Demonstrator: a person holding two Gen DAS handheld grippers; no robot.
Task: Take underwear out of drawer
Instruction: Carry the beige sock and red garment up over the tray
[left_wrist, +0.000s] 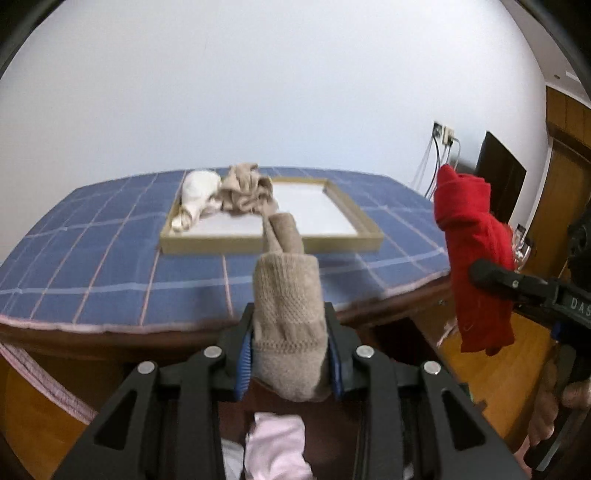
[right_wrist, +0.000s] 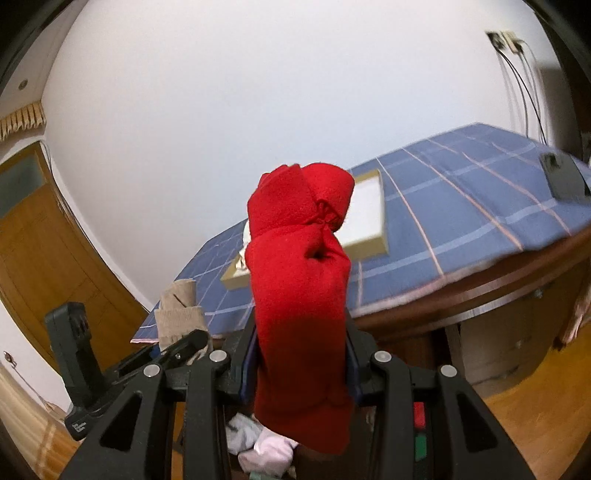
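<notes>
The left gripper (left_wrist: 291, 354) is matt black plastic with ribbed blue pads and shiny metal pins; between its pads sits a beige garment (left_wrist: 286, 302) of coarse knit cloth, ribbed at the cuff. The right gripper (right_wrist: 299, 373) is of the same matt plastic, and the red garment (right_wrist: 299, 280) in it is soft, fuzzy fleece-like cloth. Ahead of both, the worktop (left_wrist: 92, 251) wears a woven blue checked cloth over glossy dark wood. The tray (left_wrist: 273, 244) on it has a matt pale wooden frame and a smooth white base.
</notes>
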